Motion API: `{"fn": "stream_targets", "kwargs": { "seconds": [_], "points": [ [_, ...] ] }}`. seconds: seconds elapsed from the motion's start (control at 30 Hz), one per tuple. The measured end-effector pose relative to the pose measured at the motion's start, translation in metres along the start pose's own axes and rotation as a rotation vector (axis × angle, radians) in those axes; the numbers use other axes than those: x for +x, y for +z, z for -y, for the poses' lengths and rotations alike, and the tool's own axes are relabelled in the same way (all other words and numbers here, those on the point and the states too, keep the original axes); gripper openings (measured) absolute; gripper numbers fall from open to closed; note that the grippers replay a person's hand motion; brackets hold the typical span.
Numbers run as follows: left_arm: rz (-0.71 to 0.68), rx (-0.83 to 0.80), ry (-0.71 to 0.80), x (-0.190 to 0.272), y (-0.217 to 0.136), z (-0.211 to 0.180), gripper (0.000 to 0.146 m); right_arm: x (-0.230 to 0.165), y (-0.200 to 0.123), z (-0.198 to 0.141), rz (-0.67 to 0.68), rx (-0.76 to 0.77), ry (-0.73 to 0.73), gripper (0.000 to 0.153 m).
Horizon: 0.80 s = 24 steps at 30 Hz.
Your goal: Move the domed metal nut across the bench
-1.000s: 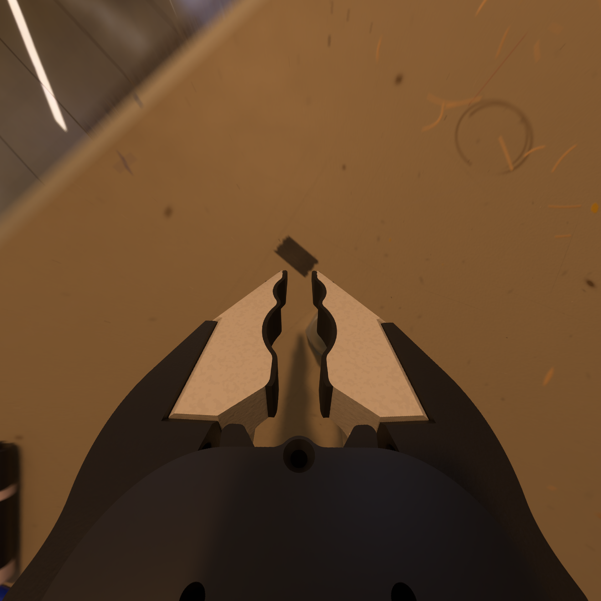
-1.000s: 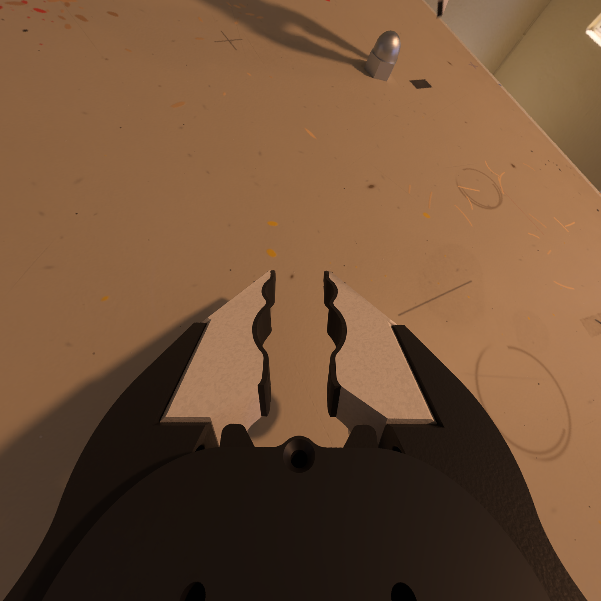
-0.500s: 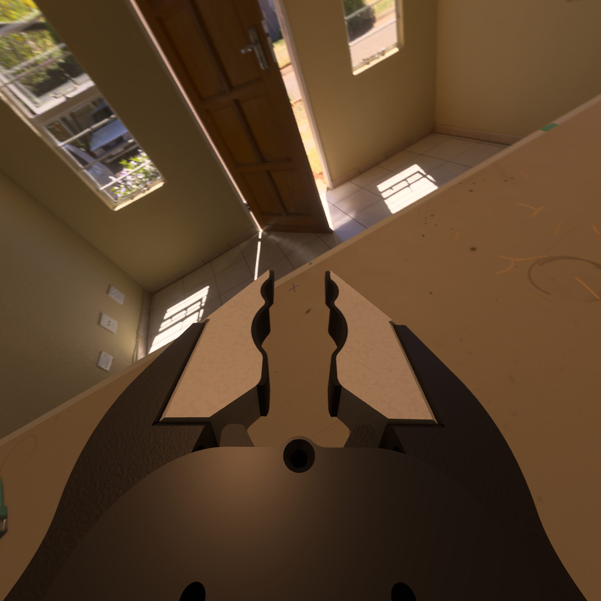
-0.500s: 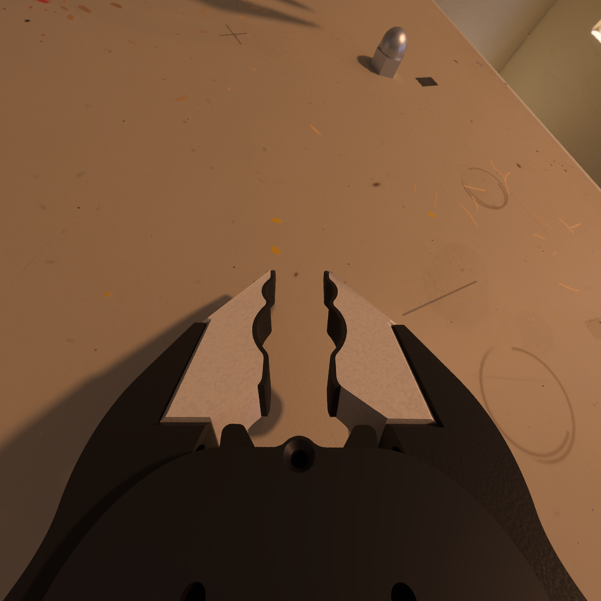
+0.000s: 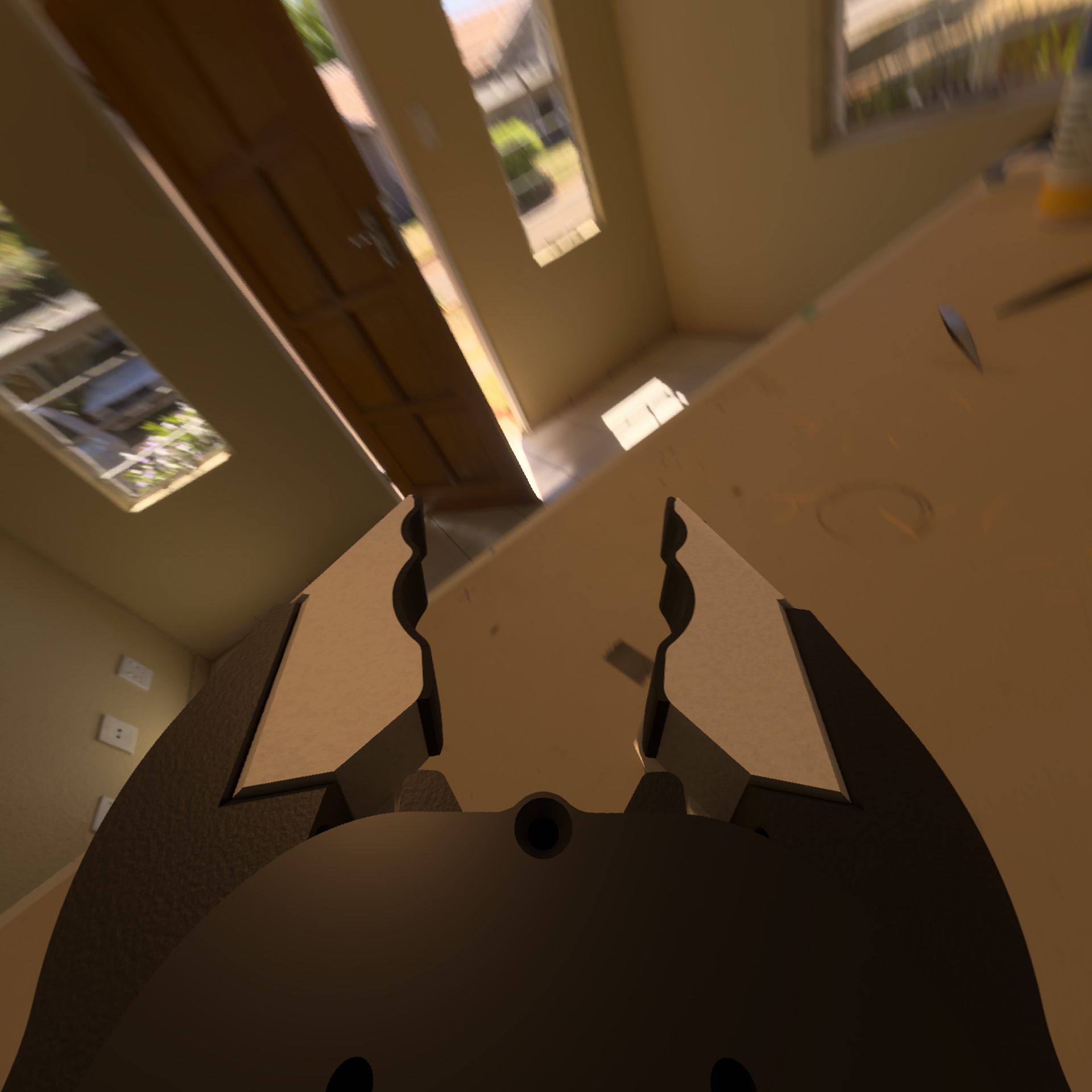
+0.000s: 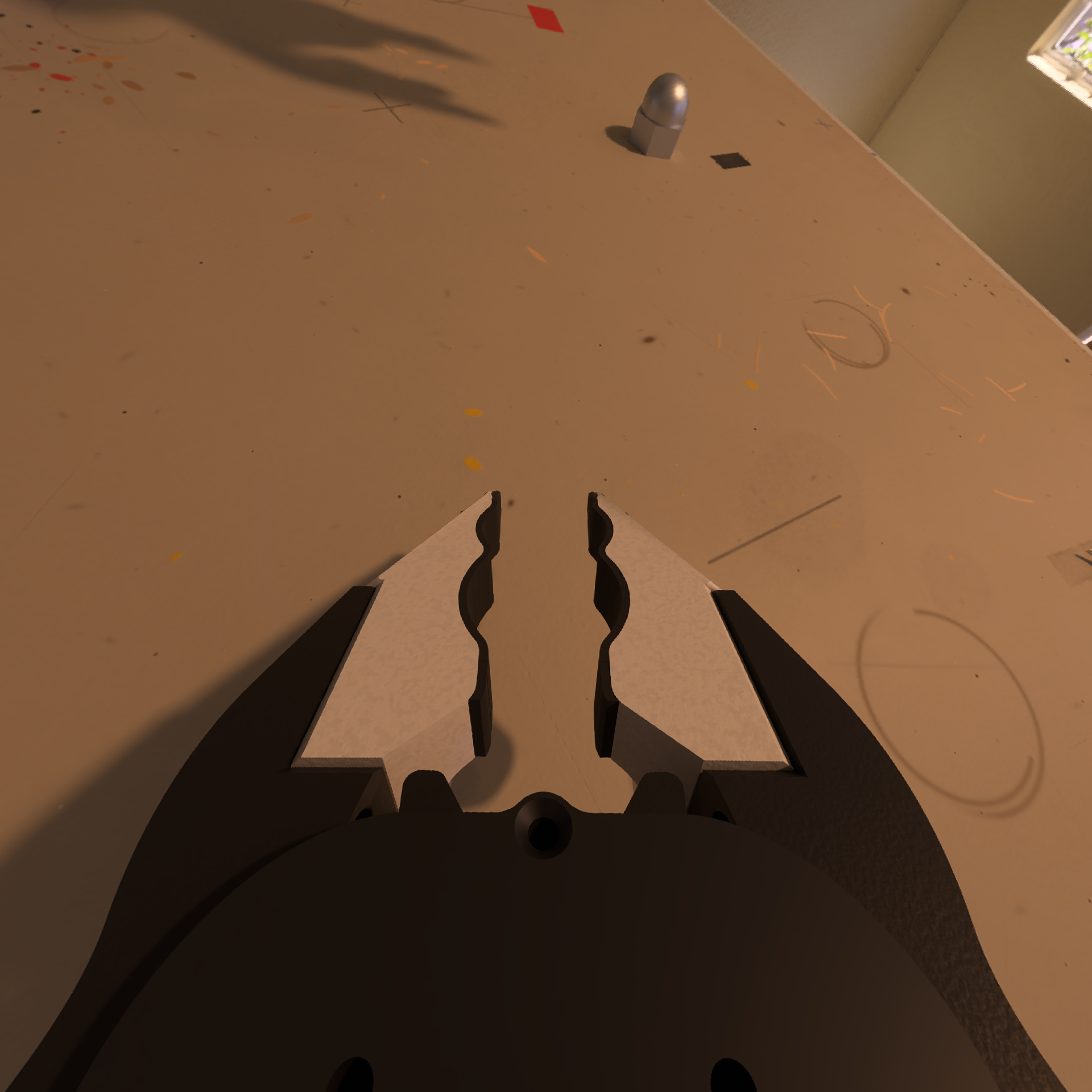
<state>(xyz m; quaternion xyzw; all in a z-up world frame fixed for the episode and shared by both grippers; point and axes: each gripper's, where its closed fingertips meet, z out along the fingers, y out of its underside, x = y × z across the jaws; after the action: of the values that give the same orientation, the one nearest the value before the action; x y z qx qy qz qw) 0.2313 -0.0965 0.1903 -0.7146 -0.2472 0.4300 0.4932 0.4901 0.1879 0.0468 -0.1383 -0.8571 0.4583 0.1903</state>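
Note:
The domed metal nut stands upright on the tan bench at the far right, next to a small black square mark. My right gripper is open and empty, low over the bench and well short of the nut. My left gripper is wide open and empty, tilted up toward the room, with the black square mark showing between its fingers. I cannot make out the nut in the left wrist view.
The bench's right edge runs close behind the nut. A red square mark lies at the far end. In the left wrist view a blurred grey pointed object and a yellow-based cone sit far right.
My left gripper has opened wide and swung up from facing the bench to facing the room. Its shadow has moved off the nut. The nut stays put; my right gripper has edged slightly closer.

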Motion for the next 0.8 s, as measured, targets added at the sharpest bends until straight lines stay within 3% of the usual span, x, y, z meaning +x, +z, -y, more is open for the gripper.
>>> {"fn": "stream_targets", "kwargs": {
  "seconds": [0.23,0.5,0.67,0.8],
  "points": [
    [-0.351,-0.458,0.234,0.045,0.006,-0.069,0.050,0.003,-0.004,0.000,-0.011,0.010,0.009,0.029],
    [-0.590,-0.802,0.345,0.058,0.004,-0.133,0.047,0.008,-0.013,0.005,-0.024,0.051,0.033,0.029],
    [-0.646,-0.897,0.366,0.064,0.005,-0.146,0.034,0.009,-0.014,0.002,-0.018,0.042,0.040,0.029],
    [-0.776,-0.800,0.379,0.084,-0.007,-0.132,0.032,0.007,-0.013,0.001,-0.007,0.039,0.044,0.029]
  ]
}}
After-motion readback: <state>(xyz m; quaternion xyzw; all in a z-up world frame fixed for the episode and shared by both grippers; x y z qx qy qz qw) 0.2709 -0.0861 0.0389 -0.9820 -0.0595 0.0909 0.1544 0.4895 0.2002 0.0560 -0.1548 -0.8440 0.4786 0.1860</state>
